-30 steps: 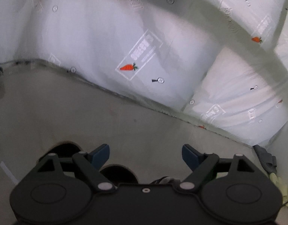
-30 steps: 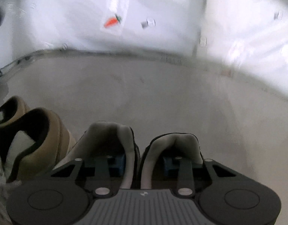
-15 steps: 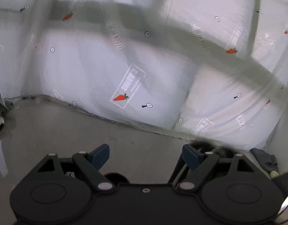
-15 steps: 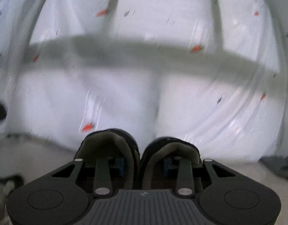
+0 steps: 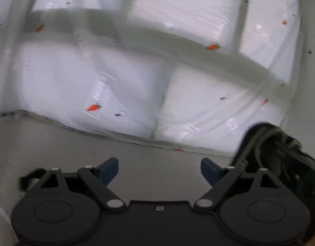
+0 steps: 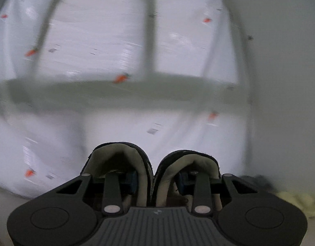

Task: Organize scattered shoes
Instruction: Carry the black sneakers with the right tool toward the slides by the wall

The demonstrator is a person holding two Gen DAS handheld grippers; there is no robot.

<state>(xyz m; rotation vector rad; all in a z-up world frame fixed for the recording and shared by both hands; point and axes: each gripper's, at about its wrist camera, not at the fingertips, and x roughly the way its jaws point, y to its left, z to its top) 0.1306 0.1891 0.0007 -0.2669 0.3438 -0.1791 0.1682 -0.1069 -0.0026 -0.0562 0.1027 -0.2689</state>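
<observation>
- Nearest in the right wrist view, the right gripper (image 6: 156, 181) pinches a pair of dark shoes (image 6: 151, 170) by their inner collar walls — one blue finger sits inside each shoe opening, and the two pale-lined heels press together at lower centre of the frame.
- The pair hangs clear of the floor (image 5: 137, 160), carried with the heels toward the camera; this looks like the transport step, with the shoes lifted and on their way to a resting place.
- In the left wrist view, the left gripper (image 5: 159, 169) is spread wide with nothing between its blue pads (image 5: 108, 168), hovering low over the bare grey floor at the bottom of the frame.
- At the lower right edge of that view the carried shoes show as a dark blurred shape, just beside the left gripper.
- Farther off, a white plastic sheet printed with carrots (image 6: 96, 41) covers a shelf frame whose horizontal board (image 6: 116, 90) crosses mid-frame — likely the destination.
- The next move probably calls for a level approach, setting both soles down together before releasing.
- A yellowish object at lower right is too blurred to identify.
</observation>
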